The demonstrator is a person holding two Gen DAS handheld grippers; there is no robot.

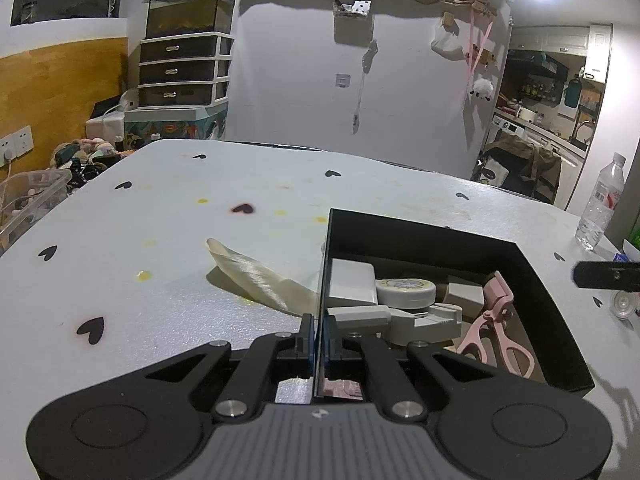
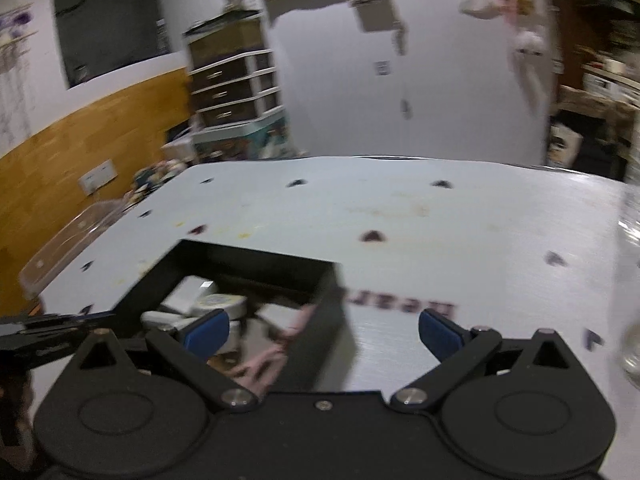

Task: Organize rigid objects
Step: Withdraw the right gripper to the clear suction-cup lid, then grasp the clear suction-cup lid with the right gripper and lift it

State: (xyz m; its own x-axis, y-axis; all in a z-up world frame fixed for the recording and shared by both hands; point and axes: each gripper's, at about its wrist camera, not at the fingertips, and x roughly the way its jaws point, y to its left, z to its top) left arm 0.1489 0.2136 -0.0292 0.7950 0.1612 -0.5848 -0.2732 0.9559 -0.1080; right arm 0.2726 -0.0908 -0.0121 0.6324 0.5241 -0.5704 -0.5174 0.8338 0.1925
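**Box steadied, free gripper ranging for the next piece**

Nearest us, our left gripper (image 1: 319, 344) is pressed together on the near-left wall of the black box (image 1: 420, 228), pinching that thin edge between its blue pads and holding the box in place on the tabletop (image 1: 160, 220). Our right gripper (image 2: 324, 330) stands spread wide and empty, its left pad over the box's right side and its right pad over bare tabletop; that view is smeared, so fine detail is lost there.

Inside the box we see the rigid things already gathered: a pink eyelash curler (image 1: 500, 320) along the right side, a round white tin (image 1: 406, 290) in the middle, and pale grey and white blocks beside and behind it. Just left of the box, outside it, lies a cream, translucent spoon-like piece (image 1: 256, 276). Off to the right, a small clear round item (image 1: 624, 302) sits near the box, and farther back a water bottle (image 1: 600, 204) stands at the tabletop's edge.

We judge the sorting well along, with strays left outside. Next, the right gripper needs to settle over one loose item and close on it, while the left keeps the box from sliding.
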